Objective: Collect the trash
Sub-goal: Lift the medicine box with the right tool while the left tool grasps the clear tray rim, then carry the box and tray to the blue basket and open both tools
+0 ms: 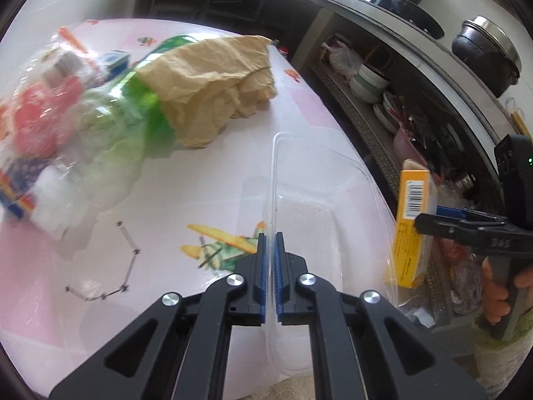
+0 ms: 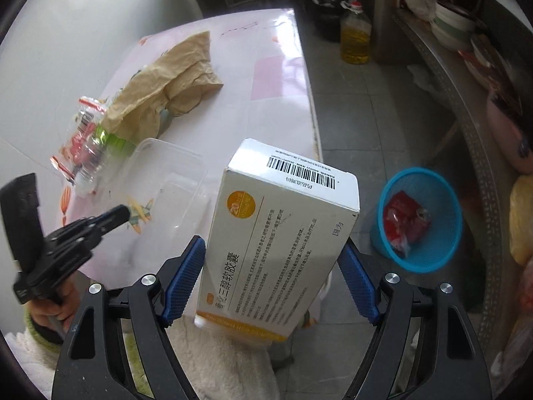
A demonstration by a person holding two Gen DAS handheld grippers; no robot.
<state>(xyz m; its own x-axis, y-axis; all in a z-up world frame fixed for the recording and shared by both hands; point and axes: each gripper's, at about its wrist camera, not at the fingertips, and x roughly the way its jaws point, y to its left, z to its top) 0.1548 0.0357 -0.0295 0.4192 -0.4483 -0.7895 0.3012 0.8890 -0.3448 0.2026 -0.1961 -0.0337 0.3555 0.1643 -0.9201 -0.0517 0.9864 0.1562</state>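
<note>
The left gripper (image 1: 269, 236) is clenched on the thin rim of a clear plastic container (image 1: 319, 200), its blue pads pinching the wall edge where the container sits on the pink table (image 1: 233, 166). The right gripper (image 2: 273, 260) grasps a white and orange medicine box (image 2: 279, 243) across its sides, holding it off the table's near edge, to the right of the container, with the barcode end pointing away. Farther back on the table from the container lies a crumpled brown paper bag (image 1: 213, 83), draped over a crushed green plastic bottle (image 1: 140, 113). Beside the bottle is a clear bag of mixed wrappers (image 1: 43, 106), blurred in the left view. On the floor to the right of the table stands a blue wastebasket (image 2: 423, 220) with a red packet (image 2: 404, 221) already inside.
</note>
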